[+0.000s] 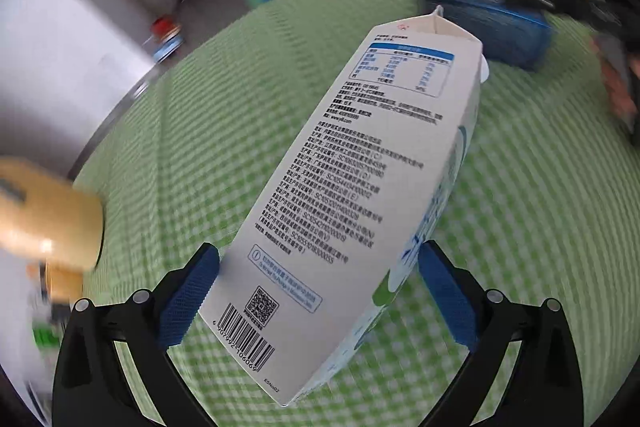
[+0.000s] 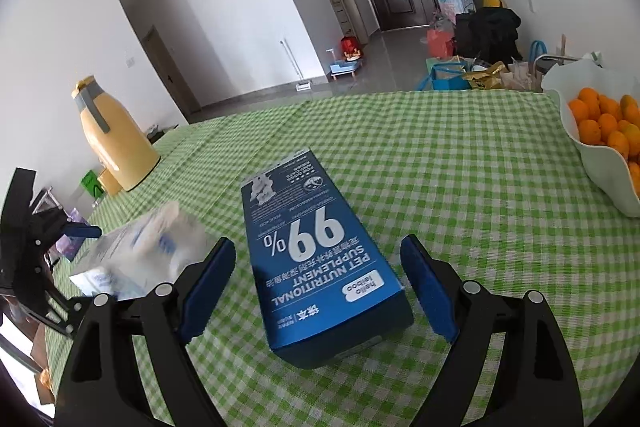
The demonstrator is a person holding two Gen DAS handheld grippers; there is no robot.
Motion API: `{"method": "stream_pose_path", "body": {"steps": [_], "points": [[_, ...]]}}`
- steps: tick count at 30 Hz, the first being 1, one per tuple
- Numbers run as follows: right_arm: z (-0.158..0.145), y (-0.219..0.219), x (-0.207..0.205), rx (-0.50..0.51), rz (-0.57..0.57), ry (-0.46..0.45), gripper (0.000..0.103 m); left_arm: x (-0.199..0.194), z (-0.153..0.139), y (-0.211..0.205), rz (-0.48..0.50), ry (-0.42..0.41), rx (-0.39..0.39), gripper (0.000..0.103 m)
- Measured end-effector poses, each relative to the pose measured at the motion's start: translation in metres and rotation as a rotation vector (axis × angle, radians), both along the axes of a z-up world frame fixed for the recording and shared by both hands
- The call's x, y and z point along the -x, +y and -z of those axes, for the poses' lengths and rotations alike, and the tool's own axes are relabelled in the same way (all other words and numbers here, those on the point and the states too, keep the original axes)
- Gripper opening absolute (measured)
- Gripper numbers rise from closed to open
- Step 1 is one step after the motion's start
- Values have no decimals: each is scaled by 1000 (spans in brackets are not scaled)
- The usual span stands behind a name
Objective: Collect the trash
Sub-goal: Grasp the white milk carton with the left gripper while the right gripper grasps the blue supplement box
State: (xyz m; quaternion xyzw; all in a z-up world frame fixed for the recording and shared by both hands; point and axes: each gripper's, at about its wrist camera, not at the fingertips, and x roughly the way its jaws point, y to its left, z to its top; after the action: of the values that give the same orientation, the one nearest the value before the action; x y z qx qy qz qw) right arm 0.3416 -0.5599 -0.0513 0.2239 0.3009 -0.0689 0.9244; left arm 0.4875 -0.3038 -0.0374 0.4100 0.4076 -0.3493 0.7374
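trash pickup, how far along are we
Nothing looks binned yet; no bin is in view. In hand: the left gripper holds the milk carton off the checked tablecloth. Left: the blue box lies between the open right gripper, ungripped.

White milk carton (image 1: 360,195) was lifted off the desk (image 2: 480,187), tilted, barcode end nearest. Blue pet supplement box (image 2: 320,259) lay flat mid-desk, toward the near edge.

Bare tablecloth (image 2: 460,155) between blue box (image 2: 320,259) and fruit bowl (image 2: 600,167).
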Motion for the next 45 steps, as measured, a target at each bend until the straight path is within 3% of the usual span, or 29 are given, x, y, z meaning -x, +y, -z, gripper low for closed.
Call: {"method": "stream_pose_path", "body": {"steps": [3, 7, 10, 14, 16, 18, 20, 22, 24, 27, 29, 36, 43, 45], "points": [[1, -1, -1, 16, 8, 8, 82, -12, 4, -6, -162, -58, -59, 96], [1, 0, 1, 10, 10, 1, 82, -30, 1, -9, -356, -59, -45, 96], [0, -2, 3, 15, 21, 4, 82, -34, -9, 1, -438, 41, 28, 95], [-1, -5, 4, -3, 28, 0, 81, -30, -27, 6, -566, 205, 39, 95], [0, -6, 6, -6, 27, -1, 82, -22, -31, 5, -576, 254, 5, 95], [-1, -5, 6, -6, 23, -4, 82, -17, -36, 1, -516, 285, 28, 95], [-2, -5, 7, -6, 21, -8, 81, -9, -40, -6, -405, 188, 22, 96], [-3, -6, 8, 2, 22, -11, 81, -5, -30, -9, -332, 54, -89, 96], [-4, -5, 8, 18, 30, -9, 82, -8, -12, -3, -348, 66, -168, 96], [-3, -2, 5, 50, 29, 10, 81, -19, -4, 11, -433, 141, -112, 95], [-3, 2, 4, 85, 35, 19, 82, -27, -5, 19, -496, 176, -54, 89], [-1, 10, 0, 126, 25, 8, 82, -8, -20, 19, -541, 160, 75, 76], [5, 22, -10, 143, -37, 38, 81, 14, -32, 10, -588, 145, 180, 72], [7, 21, -11, 119, -50, 39, 67, 18, -33, 13, -594, 147, 194, 71]]}}
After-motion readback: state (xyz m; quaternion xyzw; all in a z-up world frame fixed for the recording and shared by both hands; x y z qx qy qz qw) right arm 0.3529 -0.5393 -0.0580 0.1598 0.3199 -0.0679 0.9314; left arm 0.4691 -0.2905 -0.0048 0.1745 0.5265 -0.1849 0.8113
